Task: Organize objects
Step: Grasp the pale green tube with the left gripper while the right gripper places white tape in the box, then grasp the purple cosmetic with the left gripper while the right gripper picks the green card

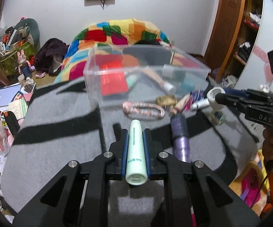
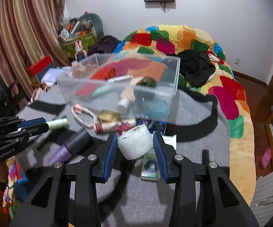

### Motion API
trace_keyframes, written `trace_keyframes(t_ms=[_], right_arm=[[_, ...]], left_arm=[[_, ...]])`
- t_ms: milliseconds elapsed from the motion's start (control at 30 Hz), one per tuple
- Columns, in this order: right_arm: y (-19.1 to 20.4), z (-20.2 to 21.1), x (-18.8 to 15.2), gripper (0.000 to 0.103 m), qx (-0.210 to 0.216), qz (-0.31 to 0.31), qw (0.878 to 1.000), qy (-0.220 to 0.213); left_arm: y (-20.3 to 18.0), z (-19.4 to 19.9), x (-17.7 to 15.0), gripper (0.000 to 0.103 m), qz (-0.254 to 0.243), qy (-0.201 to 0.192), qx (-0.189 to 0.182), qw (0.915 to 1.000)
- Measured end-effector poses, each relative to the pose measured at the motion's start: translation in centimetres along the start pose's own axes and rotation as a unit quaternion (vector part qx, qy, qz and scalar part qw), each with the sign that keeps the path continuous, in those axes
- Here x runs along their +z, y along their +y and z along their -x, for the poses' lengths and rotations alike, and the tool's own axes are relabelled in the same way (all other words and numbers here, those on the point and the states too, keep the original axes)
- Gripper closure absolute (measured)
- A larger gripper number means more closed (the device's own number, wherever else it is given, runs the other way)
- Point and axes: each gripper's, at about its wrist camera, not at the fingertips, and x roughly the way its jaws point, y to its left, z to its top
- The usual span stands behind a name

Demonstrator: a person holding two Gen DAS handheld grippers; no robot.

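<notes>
Left tongs [image 1: 135,138] clamped on a pale green tube [image 1: 135,151], lifted above the grey blanket [image 1: 60,113]. Right tongs [image 2: 135,145] gripped a white tape roll [image 2: 135,143], near the clear box [image 2: 117,87] holding assorted items.

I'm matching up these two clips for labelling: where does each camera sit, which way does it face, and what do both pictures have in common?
Left wrist view: sits on the left gripper, looking forward and down along its fingers, shut on the mint green tube; the right gripper reaches in from the right side.
Right wrist view: sits on the right gripper, facing the same way, its pads around the white tape roll; the left gripper enters from the left.
Shared: the clear plastic box, the pink rope loop, the purple bottle, the grey blanket.
</notes>
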Motion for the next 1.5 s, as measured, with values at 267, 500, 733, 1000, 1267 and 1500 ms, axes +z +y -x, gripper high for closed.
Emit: trace_keyframes(t_ms=[267,500,733,1000,1267,1500], right_arm=[[0.1,1.7,3.0,0.067,0.02,-0.027,0.998,-0.05],[0.2,0.7,5.9,0.067,0.012,-0.045,0.997,-0.064],[0.7,-2.7,7.9,0.067,0.006,-0.055,0.998,-0.033],[2.5,-7.1,8.8,0.067,-0.038,-0.022,0.999,0.002],[4.1,-8.3,8.6,0.066,-0.045,0.002,0.999,0.013],[3.9,-6.9,8.3,0.057,-0.033,0.003,0.999,0.009]], left_arm=[[0.4,2.1,3.5,0.088,0.016,-0.053,-0.013,0.9984],[1.0,2.1,6.8,0.088,0.028,-0.078,-0.011,0.9965],[2.2,-1.6,9.4,0.088,0.046,-0.046,-0.003,0.9979],[2.3,-5.6,10.4,0.088,0.048,-0.008,0.026,0.9985],[0.8,-5.1,9.8,0.088,0.025,-0.007,0.026,0.9993],[0.4,-3.2,9.7,0.068,0.021,-0.026,0.02,0.9992]])
